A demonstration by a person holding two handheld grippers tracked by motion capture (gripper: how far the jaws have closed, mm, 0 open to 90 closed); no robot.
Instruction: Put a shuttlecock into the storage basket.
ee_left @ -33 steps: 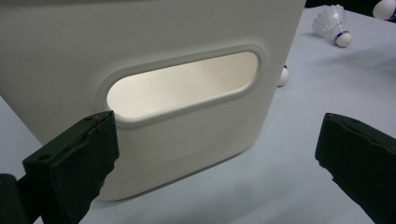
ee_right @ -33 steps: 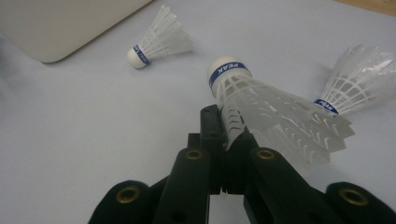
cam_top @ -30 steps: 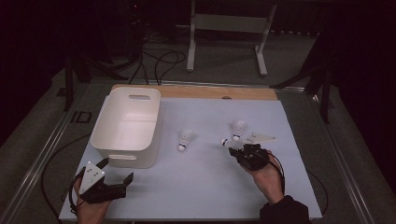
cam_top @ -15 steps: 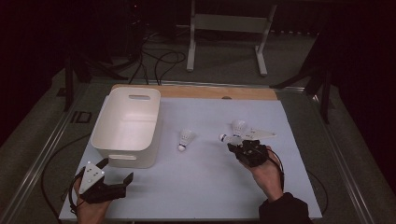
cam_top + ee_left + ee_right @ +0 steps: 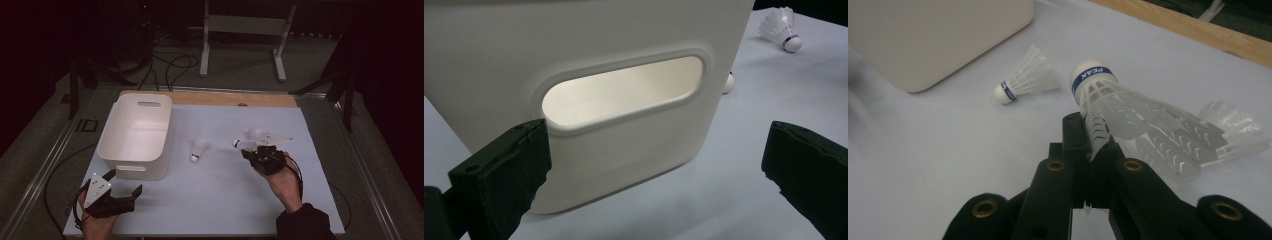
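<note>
My right gripper is shut on the feather skirt of a white shuttlecock. In the right gripper view its jaws pinch the feathers, and the shuttlecock points its blue-banded cork up and left. A second shuttlecock lies on the mat between the gripper and the white bin. A third shuttlecock lies just beyond the held one. My left gripper stands open near the table's front left. It faces the bin's handle slot, with nothing between its jaws.
The pale blue mat covers the table, with a wooden strip along its far edge. Cables and a metal stand are on the floor beyond. From the left gripper view a shuttlecock shows past the bin's corner.
My right gripper has shifted slightly away from the person with the shuttlecock in it. The left gripper has stayed in place.
</note>
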